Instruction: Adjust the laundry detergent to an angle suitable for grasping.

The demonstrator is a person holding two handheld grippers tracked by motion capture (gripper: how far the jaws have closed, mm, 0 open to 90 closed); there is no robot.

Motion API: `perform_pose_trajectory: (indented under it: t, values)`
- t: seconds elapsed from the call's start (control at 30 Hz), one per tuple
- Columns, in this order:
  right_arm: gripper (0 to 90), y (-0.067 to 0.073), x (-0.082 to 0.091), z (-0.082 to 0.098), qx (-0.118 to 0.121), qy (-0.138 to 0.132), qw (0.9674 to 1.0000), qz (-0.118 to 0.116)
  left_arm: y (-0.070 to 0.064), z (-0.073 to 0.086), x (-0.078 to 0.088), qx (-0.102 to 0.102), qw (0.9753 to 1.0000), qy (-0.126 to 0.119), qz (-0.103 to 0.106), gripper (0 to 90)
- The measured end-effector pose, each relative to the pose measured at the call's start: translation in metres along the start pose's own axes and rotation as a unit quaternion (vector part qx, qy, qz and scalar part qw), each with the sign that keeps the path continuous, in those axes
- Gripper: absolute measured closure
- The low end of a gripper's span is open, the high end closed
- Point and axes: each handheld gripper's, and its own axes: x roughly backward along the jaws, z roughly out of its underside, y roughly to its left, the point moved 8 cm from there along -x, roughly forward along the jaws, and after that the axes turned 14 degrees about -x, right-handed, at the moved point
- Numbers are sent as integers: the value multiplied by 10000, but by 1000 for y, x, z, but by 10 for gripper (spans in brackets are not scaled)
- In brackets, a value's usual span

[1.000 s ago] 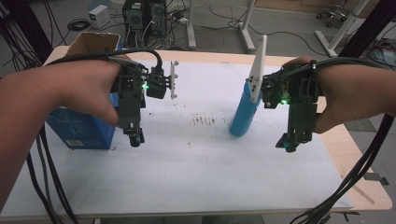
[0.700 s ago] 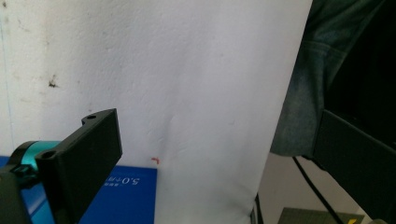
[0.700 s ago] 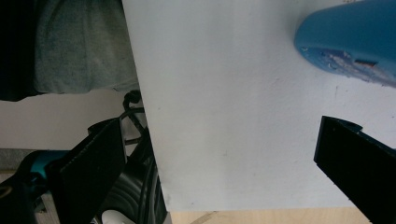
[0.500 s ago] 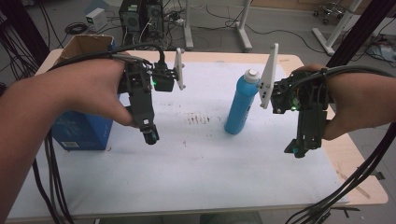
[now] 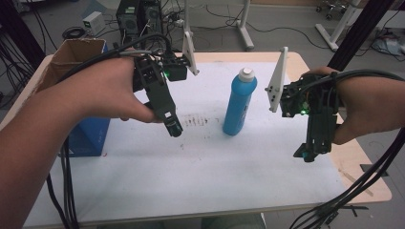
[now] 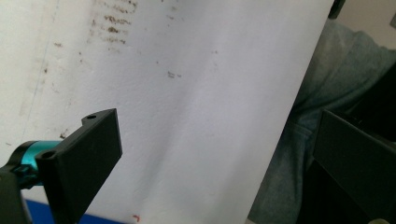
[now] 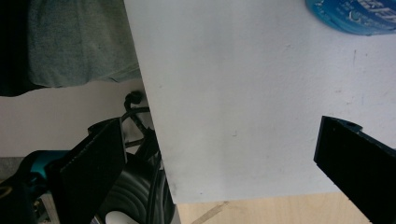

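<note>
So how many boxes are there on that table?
2. A brown cardboard box stands open at the table's far left corner. A blue box sits in front of it at the left edge, partly behind the forearm, which could hide more.

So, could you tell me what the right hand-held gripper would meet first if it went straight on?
Probably the bare white table cover: the right hand-held gripper points down at it, the blue bottle off-line.

The desk (image 5: 143, 191) has a white sheet (image 5: 200, 171) on top. A blue bottle (image 5: 239, 102) stands upright on it. A blue box (image 5: 88, 136) sits at the left edge.
</note>
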Motion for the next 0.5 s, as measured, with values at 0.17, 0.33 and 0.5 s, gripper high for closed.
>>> perform_pose_trajectory:
  t: [0.17,0.33,0.5]
  values:
    - [14,-1,-2,4,-61,-43,10000,-22,4,-8,-4,123,9999,-36,-27,18]
    - [14,-2,-2,7,-52,-57,10000,-15,6,-18,-6,192,9997,-173,-37,18]
    - [14,-3,-3,10,-83,-65,9999,-14,8,-31,-3,384,9982,-443,-95,18]
